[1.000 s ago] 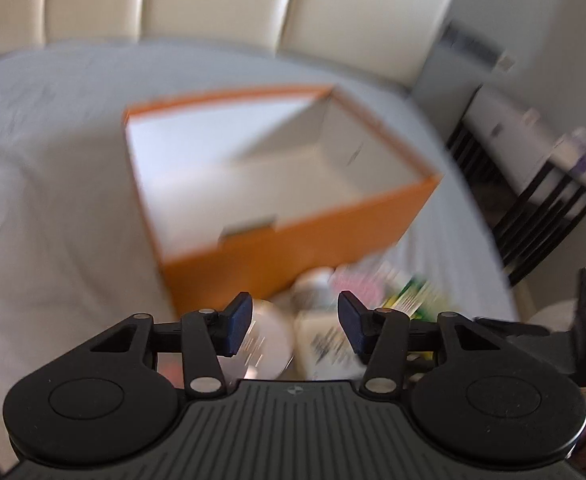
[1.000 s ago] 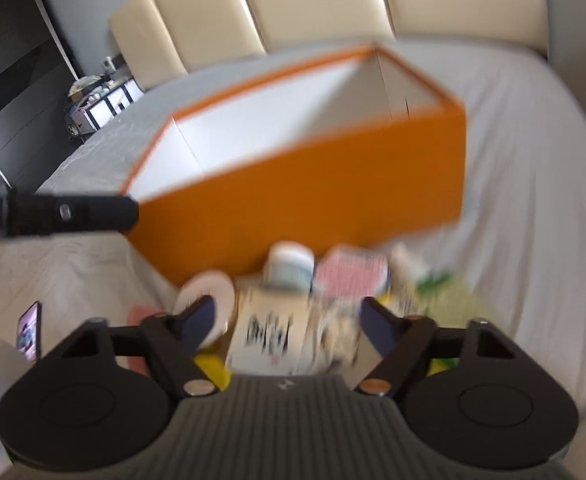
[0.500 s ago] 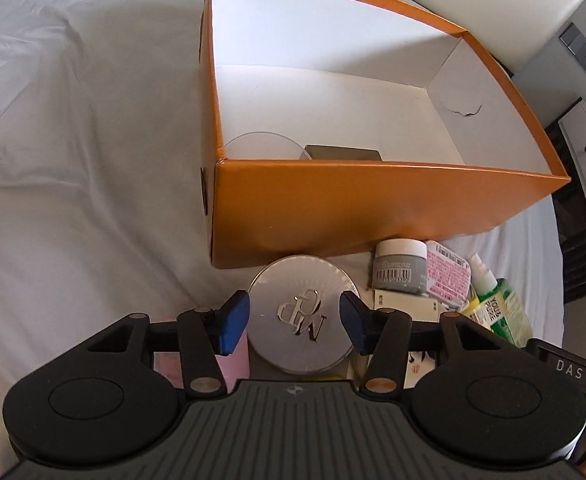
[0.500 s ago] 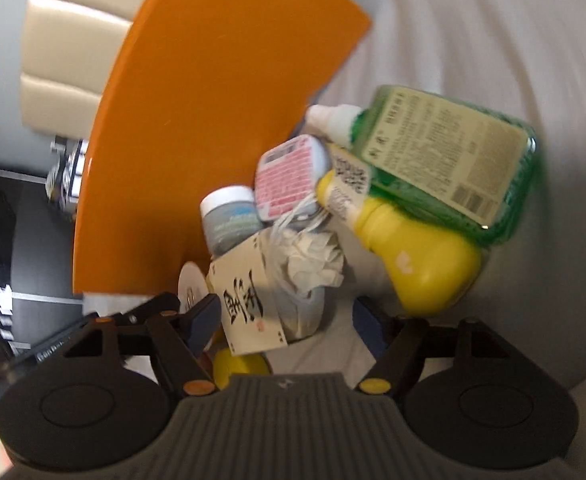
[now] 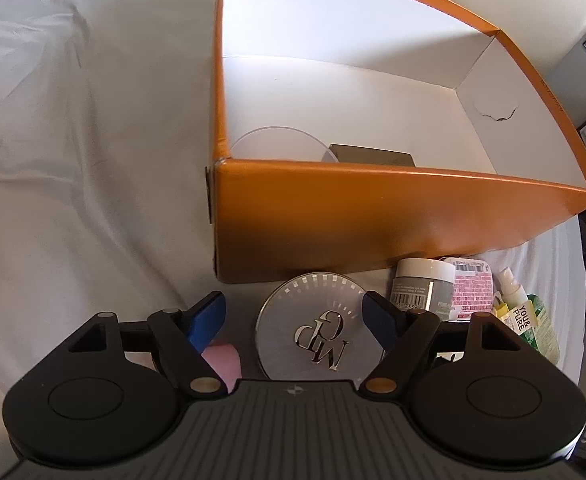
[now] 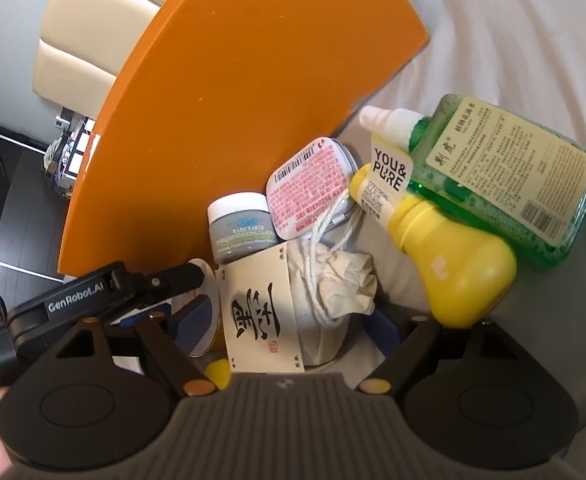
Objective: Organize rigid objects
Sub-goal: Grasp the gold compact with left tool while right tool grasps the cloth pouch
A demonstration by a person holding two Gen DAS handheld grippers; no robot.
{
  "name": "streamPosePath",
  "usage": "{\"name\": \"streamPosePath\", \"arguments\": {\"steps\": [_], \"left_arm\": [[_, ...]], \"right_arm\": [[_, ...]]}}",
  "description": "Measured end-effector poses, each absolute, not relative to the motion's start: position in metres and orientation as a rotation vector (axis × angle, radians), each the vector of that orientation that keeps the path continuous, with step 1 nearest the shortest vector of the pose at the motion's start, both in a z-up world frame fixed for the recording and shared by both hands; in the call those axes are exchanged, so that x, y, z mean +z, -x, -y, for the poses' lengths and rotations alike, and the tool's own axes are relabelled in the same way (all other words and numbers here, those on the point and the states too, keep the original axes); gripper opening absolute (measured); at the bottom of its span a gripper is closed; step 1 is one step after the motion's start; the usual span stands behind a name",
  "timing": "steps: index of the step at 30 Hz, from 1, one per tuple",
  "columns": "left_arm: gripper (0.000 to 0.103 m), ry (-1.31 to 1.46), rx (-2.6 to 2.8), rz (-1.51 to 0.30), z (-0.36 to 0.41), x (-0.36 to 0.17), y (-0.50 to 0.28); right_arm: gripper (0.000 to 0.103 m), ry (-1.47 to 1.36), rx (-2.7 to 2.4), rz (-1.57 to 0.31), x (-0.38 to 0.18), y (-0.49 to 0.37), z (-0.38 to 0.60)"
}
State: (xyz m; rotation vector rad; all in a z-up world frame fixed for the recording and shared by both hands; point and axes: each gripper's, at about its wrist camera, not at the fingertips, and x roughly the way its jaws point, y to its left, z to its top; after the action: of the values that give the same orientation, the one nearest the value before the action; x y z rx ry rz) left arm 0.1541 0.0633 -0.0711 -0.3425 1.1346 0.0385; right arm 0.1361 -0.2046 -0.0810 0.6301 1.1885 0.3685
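An orange box (image 5: 373, 224) with a white inside stands on a white sheet. A silver round compact (image 5: 317, 320) lies before its front wall. My left gripper (image 5: 293, 312) hangs over the compact with its jaws opening wide, one finger on each side and neither pad pressing. In the right wrist view a cloth pouch with a calligraphy label (image 6: 261, 312) lies between the fingers of my right gripper (image 6: 291, 324), whose jaws are opening and stand apart from the pouch. Behind the pouch are a grey jar (image 6: 243, 232) and a pink tin (image 6: 313, 188).
A yellow bottle (image 6: 453, 264) and a green bottle (image 6: 513, 184) lie right of the pouch. Inside the box are a clear disc (image 5: 277, 144) and a dark block (image 5: 369, 156). Something pink (image 5: 221, 364) shows under the left finger. Cream cushions (image 6: 77, 52) rise behind the box.
Both grippers dropped from facing the box to looking down on the items before it. The left jaws spread wide around the compact. The right view rolled and its jaws widened slightly.
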Motion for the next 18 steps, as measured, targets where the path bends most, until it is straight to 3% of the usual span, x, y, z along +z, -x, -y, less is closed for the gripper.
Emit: {"name": "streamPosePath", "arguments": {"steps": [6, 8, 9, 12, 18], "left_arm": [[0.088, 0.421, -0.032, -1.178, -0.066, -0.079, -0.155], [0.088, 0.430, -0.027, -1.171, -0.067, -0.077, -0.152], [0.077, 0.420, -0.019, -1.166, -0.067, -0.075, -0.150], [0.061, 0.402, 0.002, -1.129, -0.069, -0.063, -0.139], [0.034, 0.358, -0.044, -1.024, -0.061, -0.039, -0.115]], "right_arm": [[0.046, -0.555, 0.380, -1.167, -0.077, -0.128, 0.189], [0.041, -0.558, 0.384, -1.163, -0.076, -0.126, 0.189], [0.038, -0.560, 0.385, -1.157, -0.075, -0.124, 0.188], [0.030, -0.570, 0.387, -1.119, -0.065, -0.115, 0.195], [0.023, -0.509, 0.410, -0.970, -0.036, -0.087, 0.203]]}}
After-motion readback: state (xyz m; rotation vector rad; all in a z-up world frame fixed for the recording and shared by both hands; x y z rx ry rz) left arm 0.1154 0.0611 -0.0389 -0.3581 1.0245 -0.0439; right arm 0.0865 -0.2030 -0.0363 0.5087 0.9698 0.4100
